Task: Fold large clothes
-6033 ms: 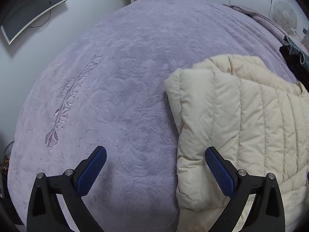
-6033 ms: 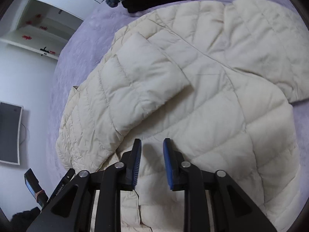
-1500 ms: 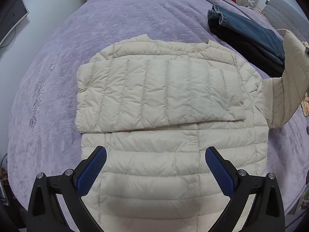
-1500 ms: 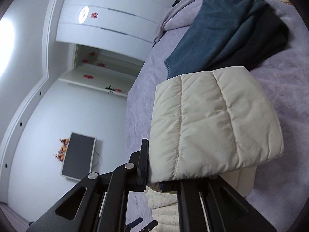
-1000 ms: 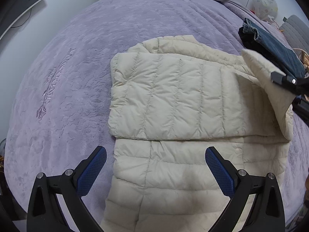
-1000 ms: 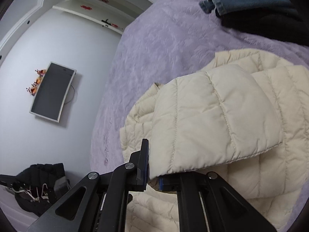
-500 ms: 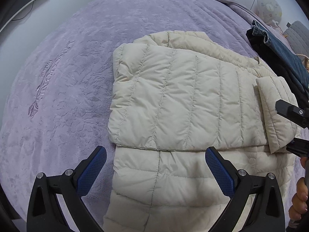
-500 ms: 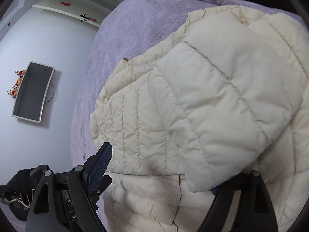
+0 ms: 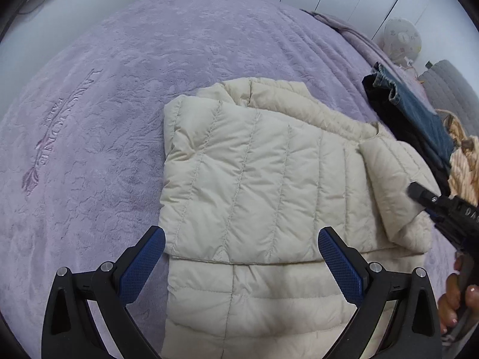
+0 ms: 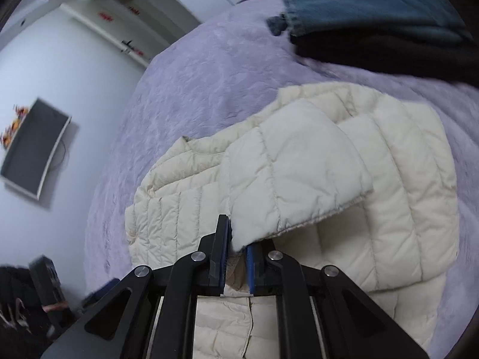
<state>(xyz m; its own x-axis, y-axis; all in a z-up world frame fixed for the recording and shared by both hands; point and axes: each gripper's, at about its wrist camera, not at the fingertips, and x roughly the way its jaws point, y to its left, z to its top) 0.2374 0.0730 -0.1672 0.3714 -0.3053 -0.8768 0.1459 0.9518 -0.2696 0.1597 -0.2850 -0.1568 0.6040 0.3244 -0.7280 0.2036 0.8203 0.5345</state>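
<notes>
A cream quilted jacket (image 9: 254, 173) lies on the bed with one sleeve folded flat across its chest. The other sleeve (image 10: 293, 179) is folded in over the right side of the jacket (image 10: 404, 209). My right gripper (image 10: 238, 239) is closing, with the corner of that sleeve's cuff pinched between its blue pads. In the left wrist view the sleeve (image 9: 389, 179) lies at the right, and the right gripper (image 9: 431, 206) reaches it from the right edge. My left gripper (image 9: 242, 263) hovers open over the jacket's lower front, with nothing between its fingers.
A purple embossed bed cover (image 9: 119, 89) lies under everything. Folded jeans on dark clothes (image 9: 413, 104) sit at the far right, also in the right wrist view as jeans (image 10: 374, 9). A person's hand (image 9: 455, 308) holds the right gripper. A wall screen (image 10: 33, 155) hangs at left.
The right gripper's jaws, wide open half a second ago, have narrowed onto the cuff corner, and it has pulled back. The left gripper has drifted slightly along the jacket.
</notes>
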